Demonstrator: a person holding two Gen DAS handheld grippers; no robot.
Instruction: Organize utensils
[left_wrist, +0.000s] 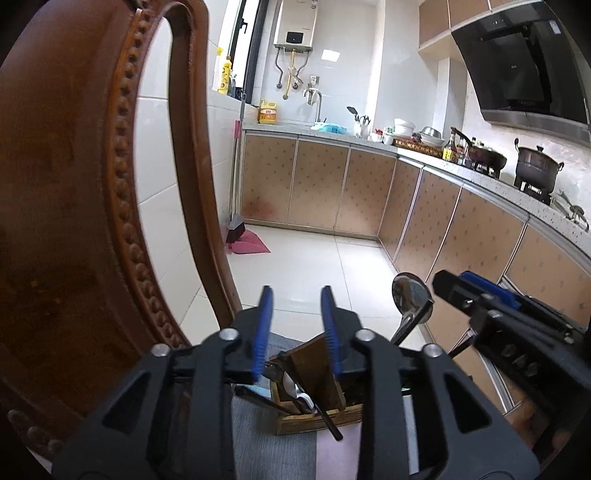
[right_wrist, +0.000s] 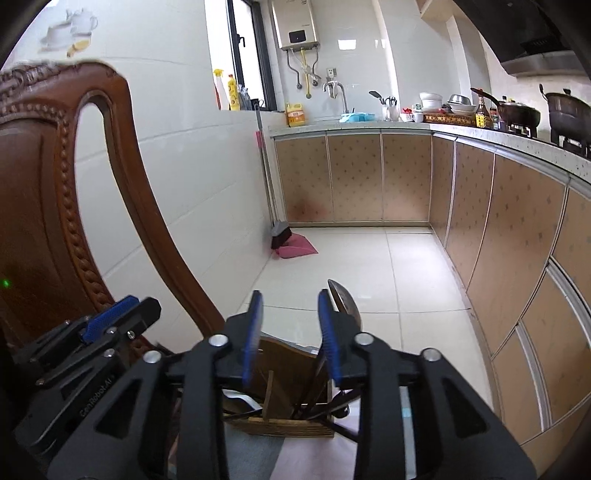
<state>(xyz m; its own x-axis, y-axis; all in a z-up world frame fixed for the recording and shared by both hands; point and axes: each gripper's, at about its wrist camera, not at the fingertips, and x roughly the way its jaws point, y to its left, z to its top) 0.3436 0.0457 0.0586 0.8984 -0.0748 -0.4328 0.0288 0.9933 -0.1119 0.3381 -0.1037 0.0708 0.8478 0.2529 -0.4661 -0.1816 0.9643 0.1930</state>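
Left tool (left_wrist: 297, 332) hangs with blue pads apart, nothing between them, right over the wooden utensil holder (left_wrist: 314, 387). Handles lean upright in it. Right tool (right_wrist: 290, 332), also parted and empty, sits nearer the ladle (right_wrist: 343, 301) rising just beside its right pad.

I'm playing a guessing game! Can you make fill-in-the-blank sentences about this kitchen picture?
1. The utensils stand in a ____ holder.
2. The pads on the left gripper are ____ in colour.
3. The broom leans beside a pink ____.
4. The big spoon is made of shiny ____.

Missing words: wooden; blue; dustpan; metal
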